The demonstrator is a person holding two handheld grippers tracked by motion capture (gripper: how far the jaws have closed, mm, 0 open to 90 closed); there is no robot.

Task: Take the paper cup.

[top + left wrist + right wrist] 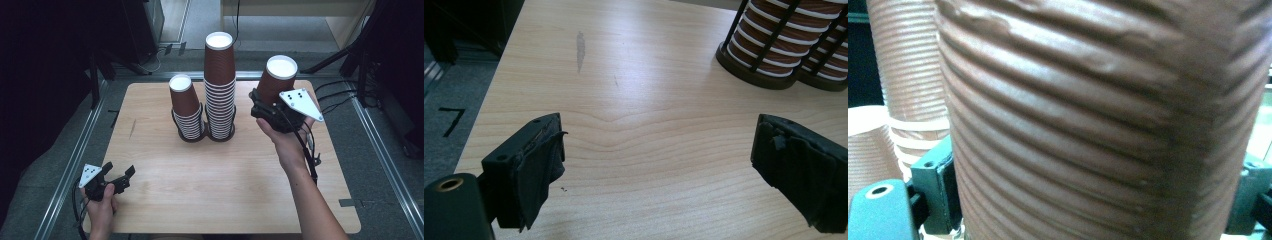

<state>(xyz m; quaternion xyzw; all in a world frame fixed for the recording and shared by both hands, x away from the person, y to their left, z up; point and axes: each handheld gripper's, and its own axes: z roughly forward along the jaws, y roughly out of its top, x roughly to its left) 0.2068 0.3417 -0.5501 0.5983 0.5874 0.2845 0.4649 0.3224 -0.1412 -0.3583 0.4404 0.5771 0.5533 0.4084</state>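
the ribbed brown cup point(1098, 125) sits clamped between the right gripper point(272, 111) jaws, held upside-down above the table point(225, 200), just right of the tall stack point(220, 90) and the short stack point(186, 107). it looks light and crushable — best gripped mid-wall, gently. the left gripper point(116, 178) rests spread apart, empty, near the table's front-left corner.

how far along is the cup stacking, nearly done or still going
Already stacked, by the look of it: a tall stack and a shorter stack of upside-down brown cups stand in black wire holders. In hand: the right gripper holds one cup beside them, not yet placed. The left gripper rests open and empty. How many cups remain can't be told.
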